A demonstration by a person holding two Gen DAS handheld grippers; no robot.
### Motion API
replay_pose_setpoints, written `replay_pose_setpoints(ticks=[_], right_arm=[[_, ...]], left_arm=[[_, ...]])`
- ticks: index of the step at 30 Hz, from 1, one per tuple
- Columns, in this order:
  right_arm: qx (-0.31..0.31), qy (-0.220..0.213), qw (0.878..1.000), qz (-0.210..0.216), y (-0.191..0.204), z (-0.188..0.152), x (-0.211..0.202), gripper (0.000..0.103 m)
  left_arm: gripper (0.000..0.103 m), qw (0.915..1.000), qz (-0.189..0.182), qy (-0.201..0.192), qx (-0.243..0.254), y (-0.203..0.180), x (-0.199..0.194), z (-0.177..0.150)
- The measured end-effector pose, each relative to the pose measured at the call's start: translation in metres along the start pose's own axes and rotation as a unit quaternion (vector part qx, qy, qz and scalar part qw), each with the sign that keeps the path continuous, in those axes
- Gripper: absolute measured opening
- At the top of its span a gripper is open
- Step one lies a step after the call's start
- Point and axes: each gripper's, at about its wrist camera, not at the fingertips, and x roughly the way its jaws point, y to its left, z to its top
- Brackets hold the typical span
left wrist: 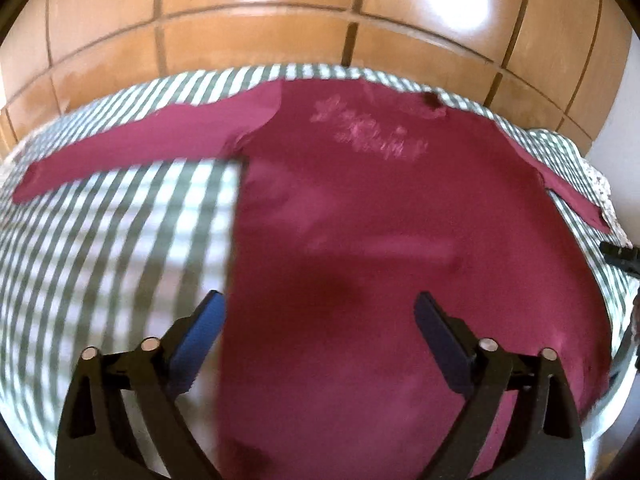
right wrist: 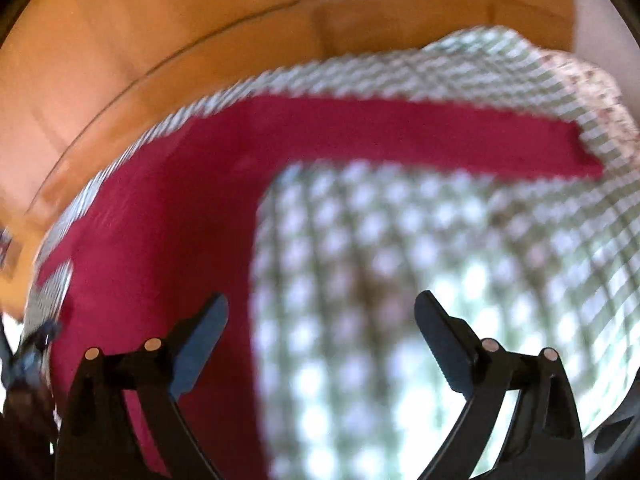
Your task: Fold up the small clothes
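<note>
A dark red long-sleeved shirt (left wrist: pixel 360 216) lies spread flat on a green-and-white checked cloth (left wrist: pixel 120 232) that covers the table, with a brown tiled floor (left wrist: pixel 280 12) beyond it at twelve o'clock. In the left wrist view the shirt's body fills the centre, a pale print (left wrist: pixel 372 132) across its chest, one sleeve (left wrist: pixel 132 148) stretched toward nine o'clock and the other sleeve (left wrist: pixel 560 184) running off toward three o'clock. Laid out this way, arms wide and front up, the shirt looks ready for a first fold, not partway through one.

The left gripper (left wrist: pixel 320 312) hangs above the lower body of the shirt, jaws spread wide with nothing between them; its left finger sits over the shirt's side edge at seven o'clock. The right gripper (right wrist: pixel 320 312) hovers over the bare checked cloth beside the shirt's other edge, jaws likewise spread and empty, the sleeve reaching across its view toward two o'clock. The tip of the right gripper shows at the left view's three o'clock edge.

Both views are blurred. With each tool flanking a side of the shirt, the likely next step is to pinch the edges or sleeves and bring them inward.
</note>
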Motion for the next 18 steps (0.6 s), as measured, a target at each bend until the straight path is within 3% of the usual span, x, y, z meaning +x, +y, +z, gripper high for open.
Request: replay_pose_setpoints(ticks=[3,7,8,9,11,14,18], right_arm=[[-0.029,0.029,0.999,0.005,0.021,-0.031,0.003,0.076],[-0.043,0.038,0.998,-0.010,0.036,-0.067,-0.003,0.067],[-0.038,0.038,0.999,-0.006,0.038,-0.073,-0.006,0.055],[-0.033,0.037,0.999,-0.003,0.040,-0.077,-0.009,0.035],[-0.024,0.038,0.999,0.006,0.042,-0.083,-0.015,0.009],[-0.020,0.016,0.999,0.022,0.044,-0.087,-0.033,0.009],[-0.034,0.018,0.999,0.036,0.044,-0.100,-0.052,0.008]], left_arm=[[0.072,0.9993,-0.016,0.033,-0.003,0.018,-0.009,-0.021],[0.070,0.9987,-0.032,0.038,0.011,0.023,-0.023,-0.045],[0.064,0.9987,-0.033,0.038,0.012,0.022,-0.025,-0.048],[0.057,0.9987,-0.031,0.038,0.011,0.023,-0.026,-0.051],[0.021,0.9989,-0.029,0.036,0.009,0.024,-0.029,-0.054],[0.006,0.9990,-0.034,0.030,0.007,0.027,-0.037,-0.052],[0.004,0.9992,-0.024,0.033,0.006,0.035,-0.049,-0.060]])
